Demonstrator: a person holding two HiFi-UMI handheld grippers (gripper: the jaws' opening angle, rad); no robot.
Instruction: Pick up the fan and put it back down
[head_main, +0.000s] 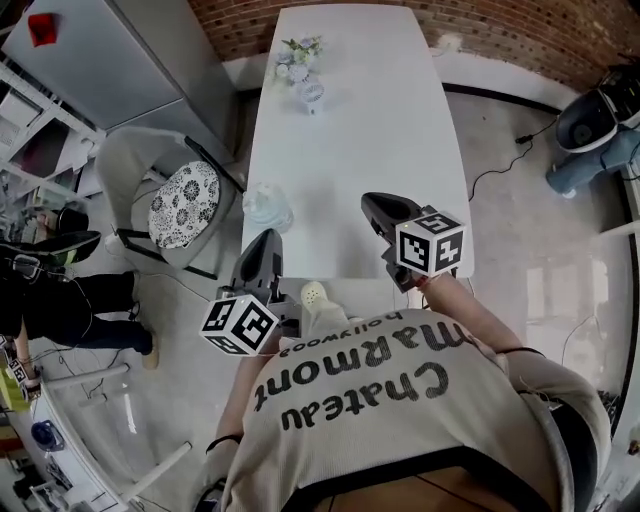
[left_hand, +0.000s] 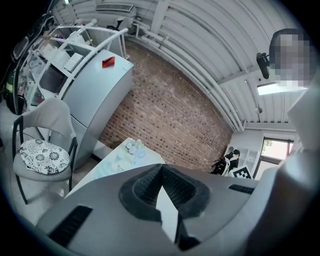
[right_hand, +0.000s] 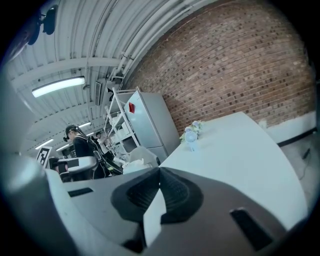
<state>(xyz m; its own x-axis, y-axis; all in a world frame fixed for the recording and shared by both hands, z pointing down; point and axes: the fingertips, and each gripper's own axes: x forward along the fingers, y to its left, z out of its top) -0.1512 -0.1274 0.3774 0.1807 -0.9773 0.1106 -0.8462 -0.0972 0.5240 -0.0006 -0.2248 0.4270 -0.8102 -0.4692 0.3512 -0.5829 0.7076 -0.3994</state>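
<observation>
A small white and pale-blue fan (head_main: 311, 92) stands upright at the far end of the long white table (head_main: 400, 130), beside a little bunch of flowers (head_main: 300, 48). The right gripper view shows the fan (right_hand: 190, 136) far ahead; in the left gripper view it (left_hand: 140, 152) is tiny. My left gripper (head_main: 265, 240) hovers at the table's near left corner, shut and empty. My right gripper (head_main: 373, 205) is over the near end of the table, also shut with nothing in it. Both are far from the fan.
A crumpled clear wrapper (head_main: 268, 208) lies on the table's left edge near my left gripper. A chair with a patterned cushion (head_main: 185, 205) and a grey cabinet (head_main: 130, 60) stand to the left. A cable (head_main: 500, 165) runs across the floor on the right. A person (head_main: 60, 295) sits at far left.
</observation>
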